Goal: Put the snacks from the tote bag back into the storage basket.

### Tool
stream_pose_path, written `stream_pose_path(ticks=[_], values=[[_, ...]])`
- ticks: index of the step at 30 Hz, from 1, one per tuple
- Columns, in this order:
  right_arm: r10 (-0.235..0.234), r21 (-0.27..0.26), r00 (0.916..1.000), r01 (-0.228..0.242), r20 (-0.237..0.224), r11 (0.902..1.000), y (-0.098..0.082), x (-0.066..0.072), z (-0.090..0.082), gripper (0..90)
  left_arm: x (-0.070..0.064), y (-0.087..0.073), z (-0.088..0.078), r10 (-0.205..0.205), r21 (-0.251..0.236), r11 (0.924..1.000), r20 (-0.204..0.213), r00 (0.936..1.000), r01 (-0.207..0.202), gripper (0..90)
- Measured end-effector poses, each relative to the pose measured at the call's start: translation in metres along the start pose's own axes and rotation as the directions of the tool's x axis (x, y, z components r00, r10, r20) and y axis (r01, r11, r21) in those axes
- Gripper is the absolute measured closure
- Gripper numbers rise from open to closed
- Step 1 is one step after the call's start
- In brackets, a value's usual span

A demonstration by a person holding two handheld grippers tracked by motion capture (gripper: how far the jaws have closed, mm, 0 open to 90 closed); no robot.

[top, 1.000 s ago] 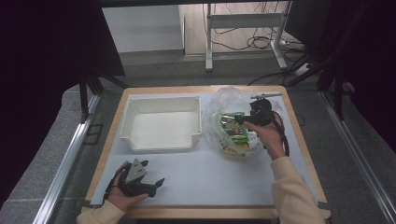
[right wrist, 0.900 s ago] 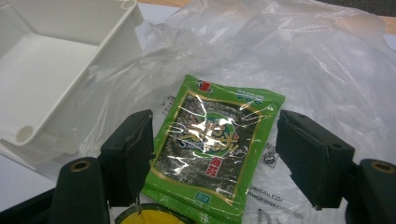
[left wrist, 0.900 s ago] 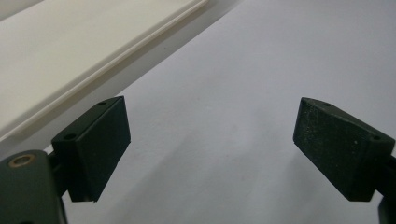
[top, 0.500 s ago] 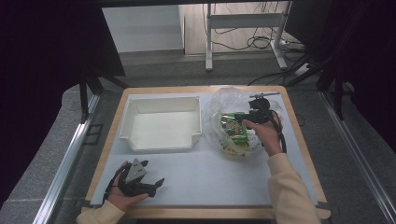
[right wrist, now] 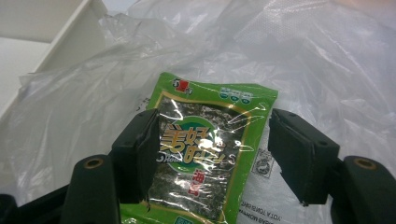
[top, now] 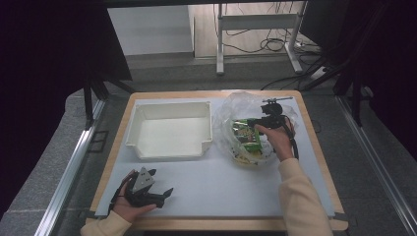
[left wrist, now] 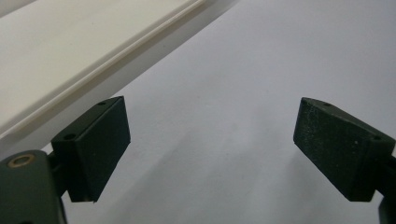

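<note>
We note a table (top: 314, 162) with a pale work surface filling the centre of the high view. A white tray (top: 170, 130) sits at centre left, open side up. Just right of it lies a clear plastic bag (top: 236, 105), crumpled and spread. Inside the bag rests a green snack packet (right wrist: 205, 149), at centre right of the high view. The right gripper (right wrist: 212, 154) reaches into the bag; its jaws have just been closing and stand either side of the packet, the left pad at its edge, the right pad apart from it. The left gripper (left wrist: 212, 144) rests at lower left over bare surface, jaws wide apart, nothing between them
</note>
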State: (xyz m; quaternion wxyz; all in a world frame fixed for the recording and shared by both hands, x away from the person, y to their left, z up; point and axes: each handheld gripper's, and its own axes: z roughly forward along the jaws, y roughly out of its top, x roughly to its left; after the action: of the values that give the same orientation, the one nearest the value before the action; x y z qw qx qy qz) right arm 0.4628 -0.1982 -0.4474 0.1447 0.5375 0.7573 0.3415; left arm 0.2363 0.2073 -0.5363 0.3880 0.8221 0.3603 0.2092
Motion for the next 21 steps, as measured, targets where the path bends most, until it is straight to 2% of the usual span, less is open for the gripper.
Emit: stream_pose_path(ticks=[15, 21], values=[[0.030, 0.046, 0.9995, -0.031, 0.012, 0.9984, 0.000, -0.005, 0.016, 41.7, 0.000, 0.000, 0.000, 0.001, 0.000, 1.0000, 0.000, 1.0000, -0.001, 10.8], [0.021, 0.062, 0.9992, -0.023, 0.034, 0.9978, -0.001, -0.004, 0.022, 43.0, 0.000, 0.000, 0.000, 0.002, 0.000, 1.0000, 0.001, 1.0000, -0.002, 10.9]])
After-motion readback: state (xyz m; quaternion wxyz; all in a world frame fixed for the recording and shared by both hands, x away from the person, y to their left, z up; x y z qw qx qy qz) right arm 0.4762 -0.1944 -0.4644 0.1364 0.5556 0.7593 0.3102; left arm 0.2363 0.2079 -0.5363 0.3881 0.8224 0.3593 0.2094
